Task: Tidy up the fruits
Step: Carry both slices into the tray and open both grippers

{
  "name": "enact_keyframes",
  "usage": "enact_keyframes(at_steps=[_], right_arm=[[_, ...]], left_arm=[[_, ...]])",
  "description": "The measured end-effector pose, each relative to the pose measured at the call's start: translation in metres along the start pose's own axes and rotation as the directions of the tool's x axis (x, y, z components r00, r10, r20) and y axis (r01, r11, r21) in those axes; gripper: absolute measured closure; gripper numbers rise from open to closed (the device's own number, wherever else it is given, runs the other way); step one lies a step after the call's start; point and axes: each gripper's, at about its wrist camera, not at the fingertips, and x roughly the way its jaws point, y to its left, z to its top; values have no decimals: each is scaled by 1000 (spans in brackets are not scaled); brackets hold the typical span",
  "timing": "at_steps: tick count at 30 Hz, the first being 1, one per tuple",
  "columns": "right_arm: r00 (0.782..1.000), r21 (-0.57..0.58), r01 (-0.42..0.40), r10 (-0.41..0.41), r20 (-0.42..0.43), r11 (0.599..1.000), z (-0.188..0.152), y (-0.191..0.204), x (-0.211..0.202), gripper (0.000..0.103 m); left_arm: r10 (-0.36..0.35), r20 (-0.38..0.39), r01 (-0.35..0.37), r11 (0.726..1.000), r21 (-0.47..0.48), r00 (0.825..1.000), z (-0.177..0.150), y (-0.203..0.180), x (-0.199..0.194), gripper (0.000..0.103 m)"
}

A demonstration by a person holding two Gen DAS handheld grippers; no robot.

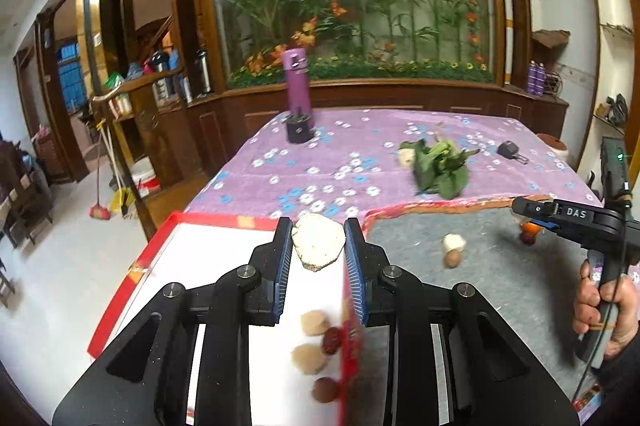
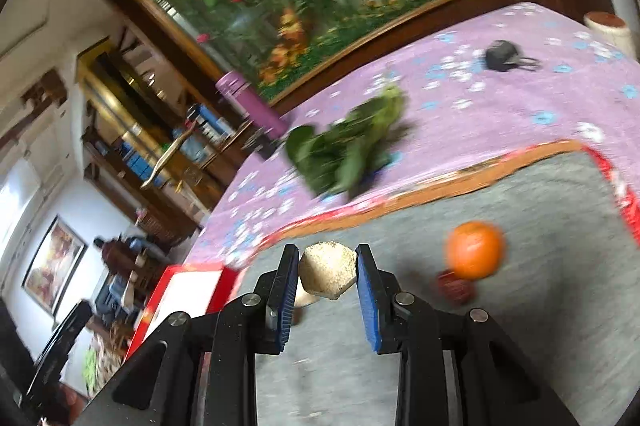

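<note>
My left gripper (image 1: pixel 319 246) is shut on a pale cream chunk (image 1: pixel 318 240) and holds it over the white floor of the red-rimmed box (image 1: pixel 224 246). Two pale pieces (image 1: pixel 315 322) and two dark red fruits (image 1: pixel 332 340) lie in that box near its right wall. My right gripper (image 2: pixel 327 272) is shut on a pale grainy chunk (image 2: pixel 327 268) above the grey mat (image 2: pixel 520 326). An orange (image 2: pixel 475 254) and a dark red fruit (image 2: pixel 456 286) lie on the mat to its right. In the left wrist view the right gripper (image 1: pixel 536 211) is at far right.
A bunch of green leaves (image 1: pixel 440 165) with a pale piece beside it lies on the purple flowered cloth (image 1: pixel 320 153). A purple flask (image 1: pixel 298 93) stands at the back left, and a black key fob (image 1: pixel 510 149) at the back right. A pale piece and a brown fruit (image 1: pixel 452 252) lie on the mat.
</note>
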Motion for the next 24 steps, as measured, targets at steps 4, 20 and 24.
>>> enact_keyframes(at_steps=[4, 20, 24], right_arm=[[992, -39, -99, 96, -78, 994, -11, 50, 26, 75], [908, -180, -261, 177, -379, 949, -86, 223, 153, 76], [899, -197, -219, 119, -421, 956, -103, 230, 170, 76]], left_arm=[[26, -36, -27, 998, -50, 999, -11, 28, 9, 78], [227, -184, -260, 948, -181, 956, -47, 138, 40, 78], [216, -257, -268, 945, -189, 942, -59, 147, 55, 78]])
